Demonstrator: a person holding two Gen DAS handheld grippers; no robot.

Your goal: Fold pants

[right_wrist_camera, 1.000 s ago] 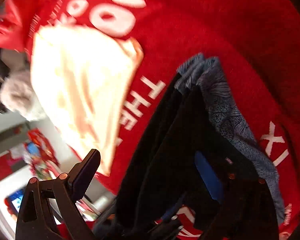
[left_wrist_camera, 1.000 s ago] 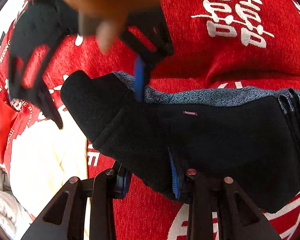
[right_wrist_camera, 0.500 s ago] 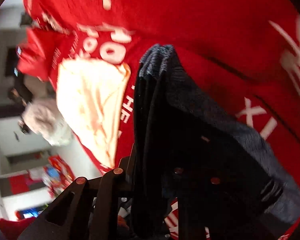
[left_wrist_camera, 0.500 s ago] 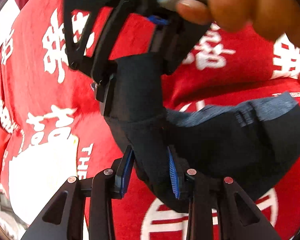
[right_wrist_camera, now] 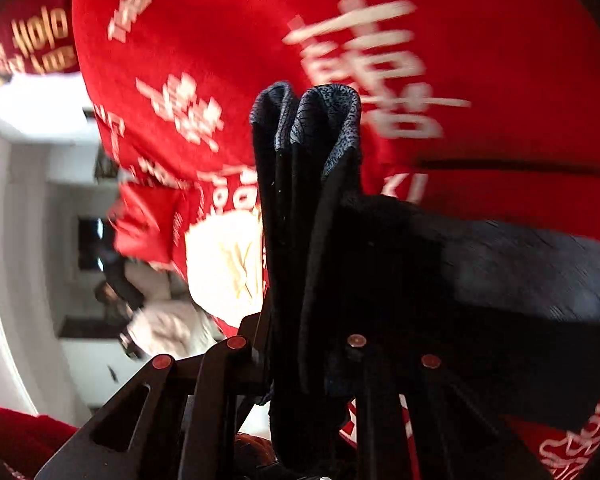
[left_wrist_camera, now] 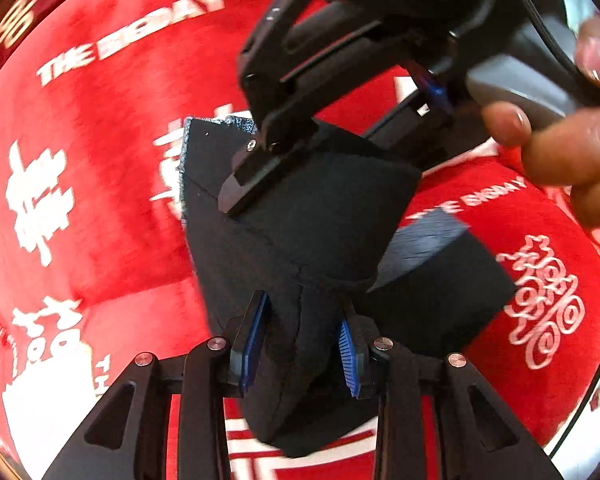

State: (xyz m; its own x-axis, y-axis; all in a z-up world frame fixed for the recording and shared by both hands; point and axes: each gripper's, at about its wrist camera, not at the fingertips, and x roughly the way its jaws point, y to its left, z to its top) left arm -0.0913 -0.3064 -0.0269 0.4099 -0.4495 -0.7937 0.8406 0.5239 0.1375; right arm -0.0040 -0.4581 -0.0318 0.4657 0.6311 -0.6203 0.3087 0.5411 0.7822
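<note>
Black fabric fills the middle of both views: the pants (left_wrist_camera: 300, 232), folded into a thick bundle with a grey-blue patterned band showing along one edge, are held clear above a red cloth (left_wrist_camera: 100, 160) printed with white characters and the words "THE BIG DAY". Left wrist view: the left gripper (left_wrist_camera: 302, 346) enters from the bottom centre, its blue-padded jaws clamped on a fold of the bundle, the cloth bulging out between and below them. The right gripper (left_wrist_camera: 236, 196) reaches in from the upper right; only one dark finger shows plainly, lying against the upper face of the pants near the patterned edge. The person's hand (left_wrist_camera: 568, 136) grips its handle at the right edge of the frame. A loose flap of the pants hangs toward the lower right, its grey-blue lining (left_wrist_camera: 424, 240) blurred. Right wrist view: the right gripper (right_wrist_camera: 300, 360) rises from the bottom centre; its jaws have just closed and now pinch several stacked layers of the pants (right_wrist_camera: 308, 240), which stand up between the fingers with the patterned hems (right_wrist_camera: 324, 120) at the top. The rest of the garment stretches off to the right edge. A cream-coloured garment (right_wrist_camera: 228, 264) lies on the red cloth at left of centre, and a pale room (right_wrist_camera: 32, 200) shows along the left edge, too blurred to detail
</note>
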